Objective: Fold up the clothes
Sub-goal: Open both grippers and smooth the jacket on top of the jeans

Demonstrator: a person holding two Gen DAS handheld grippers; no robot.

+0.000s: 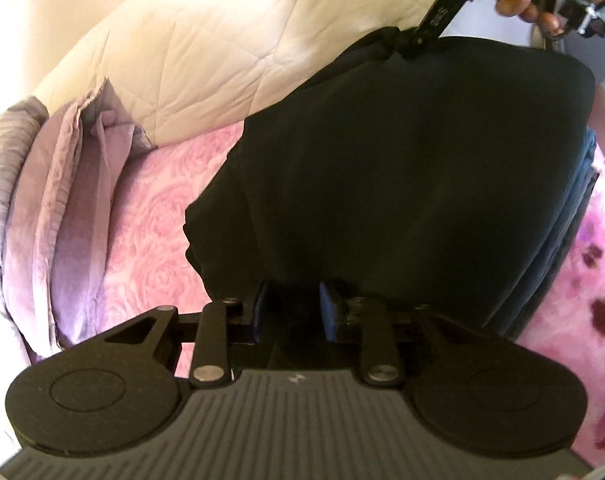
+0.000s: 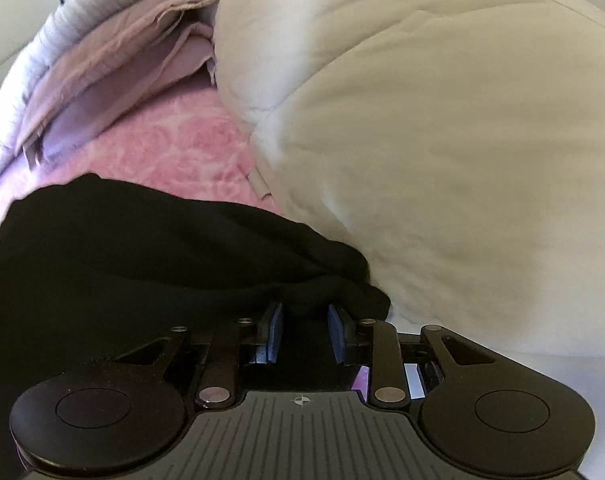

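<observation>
A black garment (image 1: pixel 402 168) hangs stretched over the pink bed. My left gripper (image 1: pixel 292 300) is shut on its near edge, cloth bunched between the blue pads. My right gripper shows at the top of the left wrist view (image 1: pixel 412 46), pinching the garment's far corner. In the right wrist view, my right gripper (image 2: pixel 304 316) is shut on a bunched fold of the black garment (image 2: pixel 142 248), which spreads to the left.
A pink rose-patterned bedspread (image 1: pixel 158 216) lies below. A cream quilted duvet (image 2: pixel 442 140) is heaped behind and to the right. Folded mauve cloths (image 1: pixel 70 208) are stacked at the left. Dark blue folded clothes (image 1: pixel 574 208) lie under the garment's right side.
</observation>
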